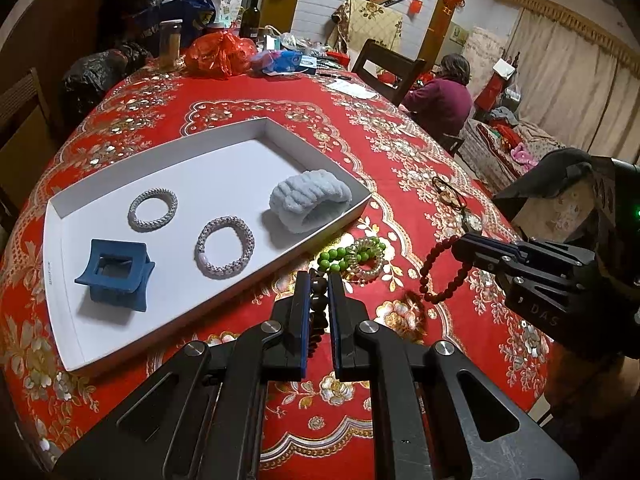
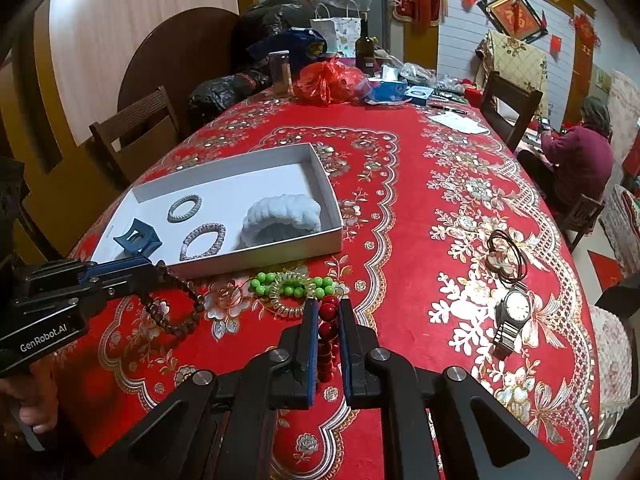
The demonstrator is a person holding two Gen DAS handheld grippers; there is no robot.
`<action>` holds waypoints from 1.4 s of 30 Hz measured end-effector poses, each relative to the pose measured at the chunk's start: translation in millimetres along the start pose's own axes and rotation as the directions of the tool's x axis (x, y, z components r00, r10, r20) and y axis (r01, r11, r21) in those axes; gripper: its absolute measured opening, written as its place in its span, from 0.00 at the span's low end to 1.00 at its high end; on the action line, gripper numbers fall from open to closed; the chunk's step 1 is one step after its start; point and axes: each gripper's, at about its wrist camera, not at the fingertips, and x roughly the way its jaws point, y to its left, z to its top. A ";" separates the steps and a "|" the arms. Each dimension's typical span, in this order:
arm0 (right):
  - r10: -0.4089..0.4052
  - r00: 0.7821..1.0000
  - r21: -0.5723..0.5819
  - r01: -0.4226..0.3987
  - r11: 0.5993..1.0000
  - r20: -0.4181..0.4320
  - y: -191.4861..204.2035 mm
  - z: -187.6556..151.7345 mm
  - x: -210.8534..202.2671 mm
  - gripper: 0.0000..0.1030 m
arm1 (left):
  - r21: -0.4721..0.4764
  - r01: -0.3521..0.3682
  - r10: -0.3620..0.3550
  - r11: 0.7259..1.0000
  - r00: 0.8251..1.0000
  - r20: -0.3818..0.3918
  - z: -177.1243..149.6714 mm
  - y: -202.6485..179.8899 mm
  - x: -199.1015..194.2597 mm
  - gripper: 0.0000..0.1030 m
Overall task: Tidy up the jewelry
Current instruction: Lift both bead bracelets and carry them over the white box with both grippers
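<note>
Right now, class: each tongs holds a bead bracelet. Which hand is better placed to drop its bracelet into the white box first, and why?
Left, probably. The left tongs with the dark bracelet hang beside the white box; the right tongs with the red bracelet are farther away.

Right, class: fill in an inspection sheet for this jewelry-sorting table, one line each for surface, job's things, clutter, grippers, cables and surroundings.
Surface: red floral tablecloth.
Job's things: white tray holds two woven bracelets, a blue hair clip and a fluffy band. Still on the cloth: green beads, clear coil tie, watch, cord pendant.
Clutter: bags, a bottle and papers at the far end.
Grippers: left gripper shut on a brown bead bracelet; right gripper shut on a red bead bracelet.
Cables: nothing seen.
Surroundings: chairs, a seated person, red wall decorations.
</note>
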 end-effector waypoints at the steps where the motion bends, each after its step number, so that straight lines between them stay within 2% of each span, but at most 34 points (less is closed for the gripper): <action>1: 0.001 1.000 0.000 -0.001 1.000 0.000 -0.1 0.0 0.0 0.08 | 0.000 0.002 -0.002 1.000 1.000 0.000 0.4 -0.1 0.0 0.07; 28: 0.006 1.000 -0.003 -0.006 1.000 0.001 2.3 2.0 0.3 0.08 | 0.005 0.010 -0.010 1.000 1.000 0.009 5.0 0.0 -3.1 0.07; 35: 0.047 0.999 0.004 -0.047 0.999 0.028 8.4 22.0 -3.5 0.08 | 0.007 0.015 -0.016 1.000 0.999 0.046 32.8 7.1 -15.7 0.07; 42: 0.097 0.994 -0.020 -0.096 0.995 0.052 21.5 65.5 -4.1 0.08 | -0.012 0.013 -0.013 1.000 0.998 0.064 69.5 32.3 -21.3 0.07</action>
